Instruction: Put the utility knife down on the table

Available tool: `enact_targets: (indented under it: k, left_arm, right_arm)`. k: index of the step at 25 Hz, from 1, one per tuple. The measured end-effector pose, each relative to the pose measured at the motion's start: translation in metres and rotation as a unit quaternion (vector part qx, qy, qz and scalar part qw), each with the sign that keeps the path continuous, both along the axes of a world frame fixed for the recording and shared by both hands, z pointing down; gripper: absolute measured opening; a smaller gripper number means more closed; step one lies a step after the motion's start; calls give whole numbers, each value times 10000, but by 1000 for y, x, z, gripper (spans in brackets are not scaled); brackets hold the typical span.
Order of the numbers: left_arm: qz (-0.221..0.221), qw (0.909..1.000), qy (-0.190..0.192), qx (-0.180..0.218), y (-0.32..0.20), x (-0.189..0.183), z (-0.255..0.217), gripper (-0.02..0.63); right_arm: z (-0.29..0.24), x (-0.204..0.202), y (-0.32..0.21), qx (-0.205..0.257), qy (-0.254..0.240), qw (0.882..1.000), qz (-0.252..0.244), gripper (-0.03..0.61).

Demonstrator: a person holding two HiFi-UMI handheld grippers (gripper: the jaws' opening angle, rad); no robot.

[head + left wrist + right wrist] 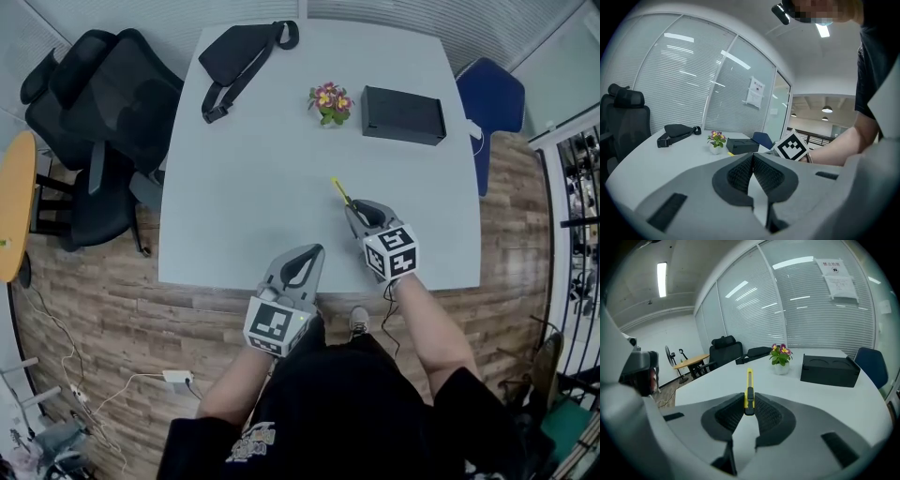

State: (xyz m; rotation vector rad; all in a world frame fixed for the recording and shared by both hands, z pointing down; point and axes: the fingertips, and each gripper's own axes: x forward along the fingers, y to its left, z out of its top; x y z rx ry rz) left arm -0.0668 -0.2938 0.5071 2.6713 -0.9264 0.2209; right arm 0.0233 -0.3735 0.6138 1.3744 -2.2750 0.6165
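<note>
Right hand-held gripper (749, 409): jaws closed on the yellow utility knife (749, 392), gripped near its slider. Most of the body projects forward past the jaw tips. In the head view the knife (339, 190) sits over the near right part of the worktop (253, 187), pointing away from the person. It appears to be held clear of the surface, though no view settles whether the tip touches.

Left hand-held gripper (752, 161): jaws together with nothing between them, idle at the near worktop edge (298, 267).

Step in hand, as judged: lowering and release are not yet done.

Hazards:
- Opening the jaws while the knife is still raised would let it fall, bounce or skid
- A nose-down approach could drive the front end into the surface and lever the knife out of the grip
- Blade extension cannot be confirmed, so the front end is to be treated as sharp
- The near edge lies just behind the right gripper, and a release drawn back toward the person risks a fall to the floor

Clearances: bare surface lies ahead and to the left. The potted flowers (331, 101) and black box (403, 114) stand well apart beyond the knife. The black sling bag (239, 52) lies at the far left corner
</note>
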Motion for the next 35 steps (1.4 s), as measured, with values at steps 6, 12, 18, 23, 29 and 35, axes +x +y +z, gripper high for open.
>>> enact_targets:
  k: [6, 12, 18, 23, 29, 35]
  left_arm:
    - [36, 9999, -14, -132, -5, -5, 11, 6]
    - [20, 9997, -32, -252, -6, -9, 20, 5]
    - [31, 9994, -70, -330, -7, -13, 27, 5]
    - [45, 9993, -87, -348, -12, -13, 27, 5]
    - [29, 9994, -132, -327, -19, -11, 28, 5]
    - [-26, 9993, -177, -313, -17, -6, 24, 5]
  right_arm:
    - [43, 0, -4, -453, 263, 9986, -23, 71]
    - [82, 3, -3, -901, 529, 9945, -45, 71]
    - [106, 5, 0, -1217, 734, 9898, -20, 71]
    - [114, 6, 2, -1357, 753, 9879, -13, 72]
    - [117, 6, 2, -1332, 686, 9887, -24, 74]
    - [114, 7, 5, -1373, 443, 9895, -73, 94]
